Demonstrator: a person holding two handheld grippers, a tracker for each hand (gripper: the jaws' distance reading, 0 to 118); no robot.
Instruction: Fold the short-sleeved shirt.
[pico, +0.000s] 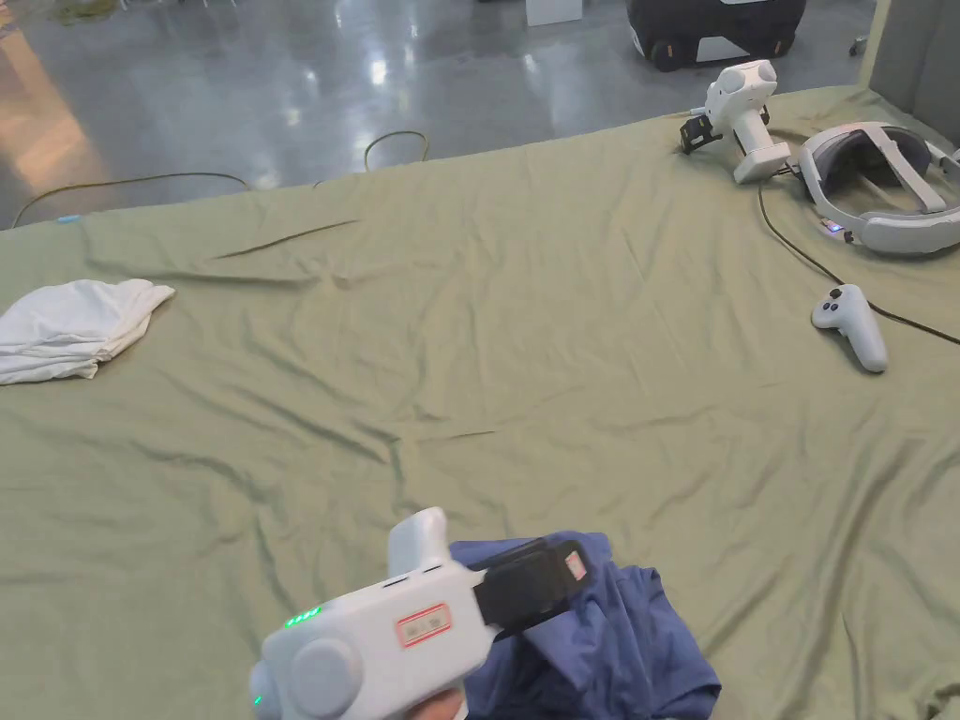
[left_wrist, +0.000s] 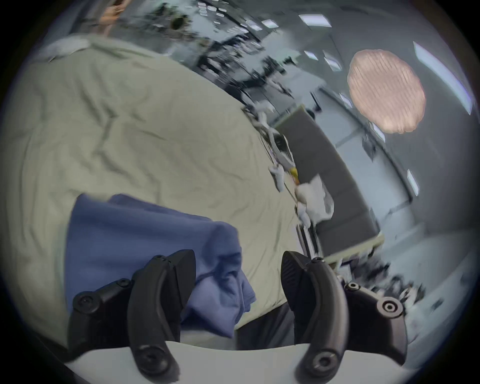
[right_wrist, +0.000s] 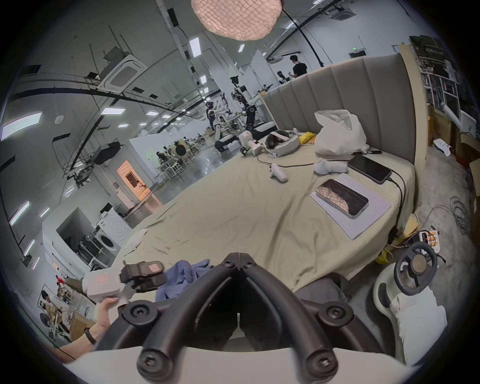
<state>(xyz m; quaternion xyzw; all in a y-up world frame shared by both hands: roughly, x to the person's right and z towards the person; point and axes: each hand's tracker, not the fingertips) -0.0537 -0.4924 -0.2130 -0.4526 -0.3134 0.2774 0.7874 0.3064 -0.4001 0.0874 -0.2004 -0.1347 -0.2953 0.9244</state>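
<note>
Head view: blue shirt lay crumpled at the near edge of the green sheet; left gripper over it, jaw state unclear here. White cloth at left edge.

Left gripper view: left gripper jaws wide apart, empty, shirt beneath.

Right gripper view: right gripper jaws closed together, holding nothing; shirt beside the left gripper.

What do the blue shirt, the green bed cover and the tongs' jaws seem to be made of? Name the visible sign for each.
Blue shirt: soft matte knit, probably cotton; it slumps in limp folds.
Green bed cover: thin woven fabric, matte; fine creases run across it.
Left tongs: jaws of hard black plastic, it seems; smooth moulded curves, faint sheen, screw heads, ribbed inner pads.
</note>
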